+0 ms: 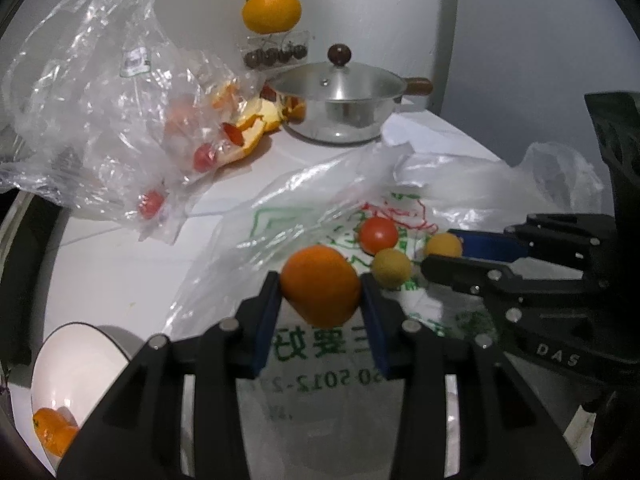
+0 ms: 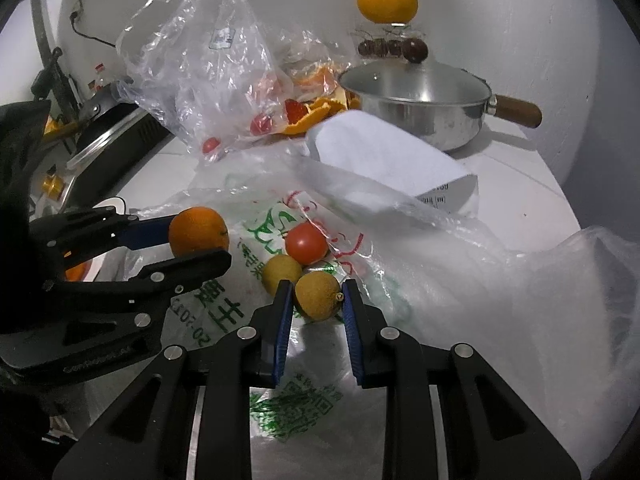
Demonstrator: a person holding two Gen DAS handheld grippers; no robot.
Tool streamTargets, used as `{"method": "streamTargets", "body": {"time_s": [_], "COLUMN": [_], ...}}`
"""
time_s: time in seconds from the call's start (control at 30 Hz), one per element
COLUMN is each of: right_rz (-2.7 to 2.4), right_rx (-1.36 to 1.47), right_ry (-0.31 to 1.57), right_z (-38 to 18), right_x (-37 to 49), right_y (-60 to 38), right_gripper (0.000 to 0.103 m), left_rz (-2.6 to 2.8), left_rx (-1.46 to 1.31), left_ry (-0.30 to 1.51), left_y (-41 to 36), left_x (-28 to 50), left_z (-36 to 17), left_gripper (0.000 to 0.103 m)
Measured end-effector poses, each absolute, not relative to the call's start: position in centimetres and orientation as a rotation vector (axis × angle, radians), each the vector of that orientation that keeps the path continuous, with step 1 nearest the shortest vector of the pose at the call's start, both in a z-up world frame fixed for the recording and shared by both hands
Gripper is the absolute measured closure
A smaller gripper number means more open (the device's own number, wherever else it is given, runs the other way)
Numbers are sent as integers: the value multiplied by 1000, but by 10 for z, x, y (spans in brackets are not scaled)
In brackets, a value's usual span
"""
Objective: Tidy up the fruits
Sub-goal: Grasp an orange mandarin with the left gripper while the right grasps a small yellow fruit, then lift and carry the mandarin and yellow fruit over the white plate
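My left gripper (image 1: 320,284) is shut on a small orange (image 1: 320,286) and holds it just above a printed plastic bag (image 1: 304,352); the orange also shows in the right wrist view (image 2: 198,231). My right gripper (image 2: 316,294) is shut on a yellow-brown round fruit (image 2: 318,294), seen in the left wrist view (image 1: 443,245). A second yellow fruit (image 2: 282,272) and a red tomato (image 2: 306,243) lie on the bag beside it. A white bowl (image 1: 76,360) at lower left holds orange pieces (image 1: 52,432).
A clear bag (image 1: 92,120) with small tomatoes and orange peel (image 1: 252,124) lies at the back left. A steel pot (image 1: 340,104) with a wooden handle stands behind, a box of dark fruit (image 1: 276,54) with a big orange (image 1: 272,8) on top beyond it. A stove (image 2: 108,140) is at the left.
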State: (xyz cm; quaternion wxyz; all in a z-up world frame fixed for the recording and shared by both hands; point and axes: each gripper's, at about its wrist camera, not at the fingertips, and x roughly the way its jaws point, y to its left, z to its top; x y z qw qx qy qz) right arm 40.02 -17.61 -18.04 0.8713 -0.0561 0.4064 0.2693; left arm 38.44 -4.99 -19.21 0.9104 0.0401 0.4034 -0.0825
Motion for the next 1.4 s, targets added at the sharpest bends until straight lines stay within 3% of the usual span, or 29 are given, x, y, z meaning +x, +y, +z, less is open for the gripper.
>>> {"method": "streamTargets", "body": {"time_s": [1.4], "right_rz": [566], "right_rx": [-190], "right_ry": [755], "right_z": [-128], "right_x": [308], "right_y": [-133], "right_gripper": [77], "left_rz": [-192], "left_rx": [63], "left_ry": [713], "left_y": [-11], "left_x": [276], "left_z": [-145], "left_gripper": [63]}}
